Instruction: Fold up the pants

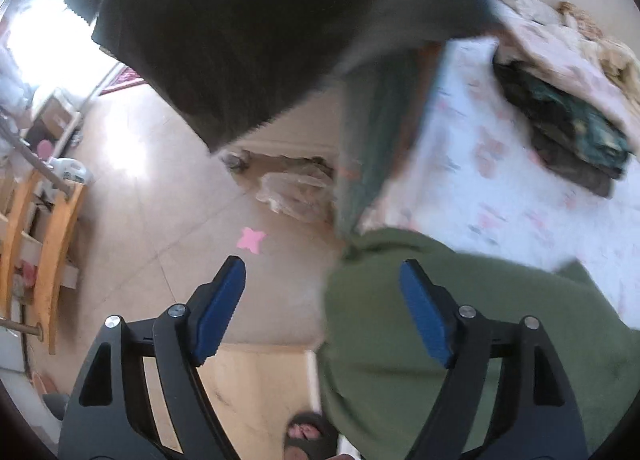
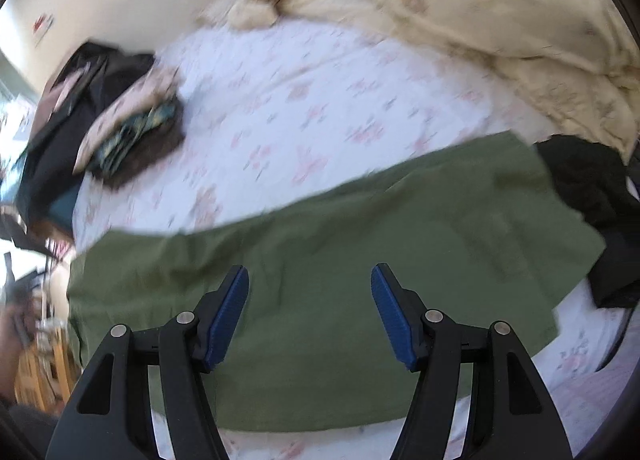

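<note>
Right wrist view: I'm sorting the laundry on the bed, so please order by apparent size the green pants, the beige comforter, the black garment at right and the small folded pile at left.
1. green pants, nearest the camera
2. beige comforter, partly cut off, so its true extent is unsure
3. black garment and small folded pile: look alike, unranked

Bedroom in a lived-in home.
Bed (image 2: 320, 72) with white sheet in pink floral print fills the right wrist view; rumpled cream quilt (image 2: 500, 12) at 1 o'clock; stack of folded clothes (image 2: 136, 140) at 9 o'clock; dark garment (image 2: 592, 200) at 3 o'clock; green pants (image 2: 320, 220) spread at centre. Left wrist view: beige tiled floor (image 1: 132, 200) at 9 o'clock, wooden chair (image 1: 44, 244) at its edge, pink sticker (image 1: 251, 238) on a tile near centre, sandalled foot (image 1: 308, 436) at 6 o'clock, bright daylight at 10 o'clock.
</note>
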Available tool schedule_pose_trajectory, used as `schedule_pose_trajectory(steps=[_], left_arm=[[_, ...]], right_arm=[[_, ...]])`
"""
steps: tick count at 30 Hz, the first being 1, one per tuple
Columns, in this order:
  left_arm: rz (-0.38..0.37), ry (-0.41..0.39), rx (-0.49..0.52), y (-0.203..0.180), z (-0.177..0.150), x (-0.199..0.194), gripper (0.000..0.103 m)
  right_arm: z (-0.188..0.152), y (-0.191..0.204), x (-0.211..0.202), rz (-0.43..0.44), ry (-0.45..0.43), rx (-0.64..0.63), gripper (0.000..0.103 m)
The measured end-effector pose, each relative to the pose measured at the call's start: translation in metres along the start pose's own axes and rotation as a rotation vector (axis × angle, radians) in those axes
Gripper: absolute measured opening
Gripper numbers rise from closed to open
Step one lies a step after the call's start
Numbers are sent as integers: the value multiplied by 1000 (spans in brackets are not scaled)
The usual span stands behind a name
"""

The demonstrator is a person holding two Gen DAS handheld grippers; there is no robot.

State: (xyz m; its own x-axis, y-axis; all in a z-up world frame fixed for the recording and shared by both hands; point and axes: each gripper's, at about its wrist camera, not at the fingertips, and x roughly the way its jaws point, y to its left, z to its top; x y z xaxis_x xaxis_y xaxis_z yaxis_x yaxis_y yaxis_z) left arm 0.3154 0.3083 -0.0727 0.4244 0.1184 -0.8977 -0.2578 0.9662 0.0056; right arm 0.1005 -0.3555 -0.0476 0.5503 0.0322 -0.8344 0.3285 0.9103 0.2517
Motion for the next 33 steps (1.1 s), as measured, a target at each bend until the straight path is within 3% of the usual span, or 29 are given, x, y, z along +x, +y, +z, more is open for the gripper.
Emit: schedule_pose_trajectory(steps=[3,6,8,11,13,16,19,25,30,31,33], left_arm=[[-62,23,125,-53,-18,-21,77],[-132,66,293,-127,-54,-40,77],[-174,123,360,-175,-80,-53,77],[-203,153,398,-219,-109,-78,77],[-228,119,369,-230,-120,-98,77],[-228,67,327,-239,-133,-110,77],[-198,61,262,-240,-136,-94,77],[-141,55,266,-232,-130,-77,77],[-122,71,219,-223,-120,-63,77],[-118,74,208,-220,-117,-60,77],[-110,75,190,-215,-114,-58,77]], right_arm=[[8,3,16,-3,55,-25,66],[7,30,50,41,121,-94,65],[19,39,74,16,165,-114,65],[39,21,96,42,210,-6,66],[49,8,115,75,270,59,66],[66,-3,116,12,224,20,66],[90,-38,107,-96,199,15,66],[109,-120,96,-280,238,16,65],[97,-145,111,-249,331,2,60],[93,-144,115,-240,344,-19,56],[85,-141,121,-211,382,-44,18]])
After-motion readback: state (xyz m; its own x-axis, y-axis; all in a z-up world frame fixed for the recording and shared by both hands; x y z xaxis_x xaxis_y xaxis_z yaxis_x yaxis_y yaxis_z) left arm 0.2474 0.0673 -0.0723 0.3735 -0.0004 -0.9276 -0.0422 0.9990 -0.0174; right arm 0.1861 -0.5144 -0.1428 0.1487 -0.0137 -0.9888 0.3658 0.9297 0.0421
